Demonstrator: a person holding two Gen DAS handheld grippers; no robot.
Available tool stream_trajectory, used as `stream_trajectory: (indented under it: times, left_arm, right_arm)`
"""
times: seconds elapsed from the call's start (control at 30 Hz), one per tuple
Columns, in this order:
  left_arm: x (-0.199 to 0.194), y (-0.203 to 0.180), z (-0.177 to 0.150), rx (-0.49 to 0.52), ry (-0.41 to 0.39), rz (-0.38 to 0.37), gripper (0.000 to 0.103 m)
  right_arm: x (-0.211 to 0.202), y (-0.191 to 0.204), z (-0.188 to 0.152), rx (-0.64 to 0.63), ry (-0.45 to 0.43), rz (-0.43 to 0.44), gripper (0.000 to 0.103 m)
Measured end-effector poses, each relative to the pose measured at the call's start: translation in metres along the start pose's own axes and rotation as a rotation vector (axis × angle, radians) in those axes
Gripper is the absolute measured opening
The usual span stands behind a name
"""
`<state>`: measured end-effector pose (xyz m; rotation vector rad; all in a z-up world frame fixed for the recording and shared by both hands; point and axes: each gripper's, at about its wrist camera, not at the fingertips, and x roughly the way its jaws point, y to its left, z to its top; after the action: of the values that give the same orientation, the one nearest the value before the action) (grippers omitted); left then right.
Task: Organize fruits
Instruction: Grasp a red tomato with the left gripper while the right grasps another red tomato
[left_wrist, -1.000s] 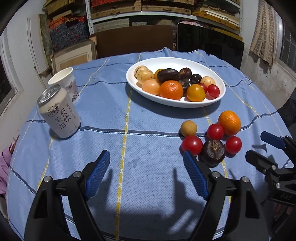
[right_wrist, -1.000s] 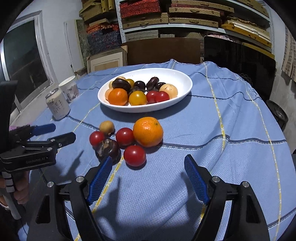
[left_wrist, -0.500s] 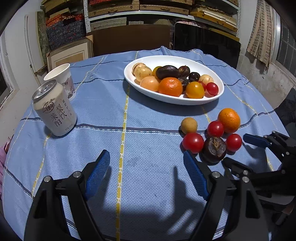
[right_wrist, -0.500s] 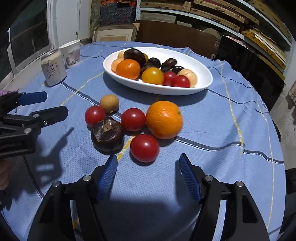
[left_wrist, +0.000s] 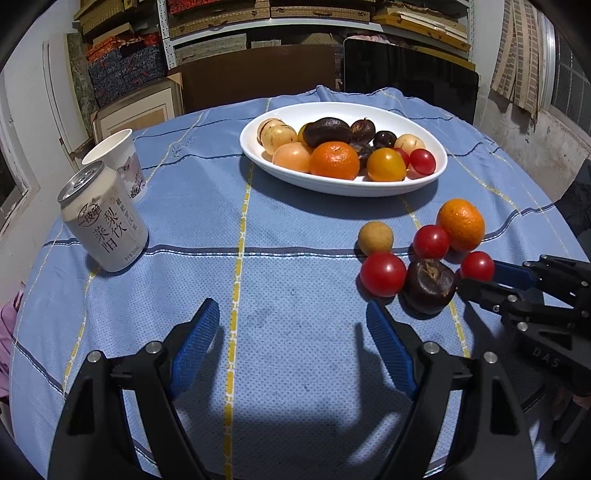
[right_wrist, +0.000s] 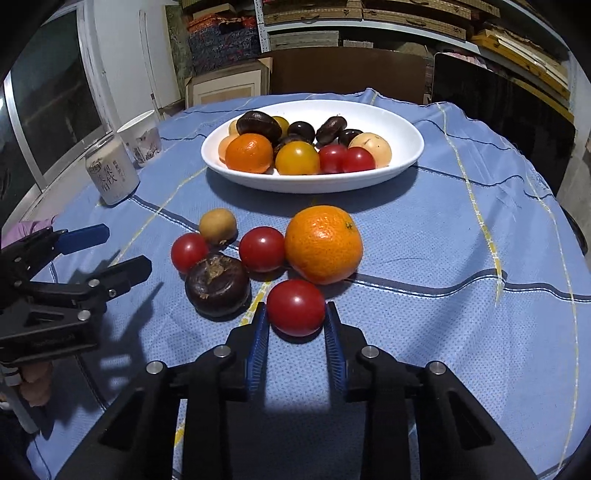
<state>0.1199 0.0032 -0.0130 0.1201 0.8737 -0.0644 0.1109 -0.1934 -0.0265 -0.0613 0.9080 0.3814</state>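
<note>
On the blue tablecloth, in front of a white oval dish (right_wrist: 400, 123) piled with fruit, lies a loose cluster: an orange (right_wrist: 323, 243), two red tomatoes (right_wrist: 261, 248) (right_wrist: 189, 251), a dark brown round fruit (right_wrist: 217, 284) and a small tan fruit (right_wrist: 218, 226). A third red tomato (right_wrist: 295, 302), the nearest one, rests on the cloth with my right gripper (right_wrist: 295, 308) shut on it, a blue pad pressed to each side. In the left wrist view the same tomato (left_wrist: 477, 265) sits in that gripper (left_wrist: 478, 277). My left gripper (left_wrist: 291, 314) hangs open over bare cloth, left of the cluster.
A drink can (left_wrist: 101, 218) and a paper cup (left_wrist: 118, 162) stand at the table's left. Shelves, a brown board and a dark panel (left_wrist: 410, 92) lie behind the round table. Bare cloth stretches between the can and the fruit.
My right gripper moved forward and down to the nearest red tomato and its jaws went from wide open to shut on it. The left gripper stayed put, still open.
</note>
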Motion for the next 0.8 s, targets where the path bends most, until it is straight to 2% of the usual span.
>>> stream_trajectory:
  times: [0.33,0.67,0.8]
  left_arm:
    - [0.003,-0.002,-0.002,0.009,0.004,0.017,0.079]
    - [-0.009,-0.014,0.003,0.015,0.000,-0.018,0.079]
    - [0.001,-0.019,0.007,0.059,0.039,0.027,0.079]
  right_arm:
    - [-0.010,-0.003,0.001,0.005,-0.020,0.008,0.031]
    - [-0.023,-0.008,0.004,0.024,-0.052,0.027,0.031]
    - [-0.026,-0.010,0.005,0.031,-0.054,0.032,0.031]
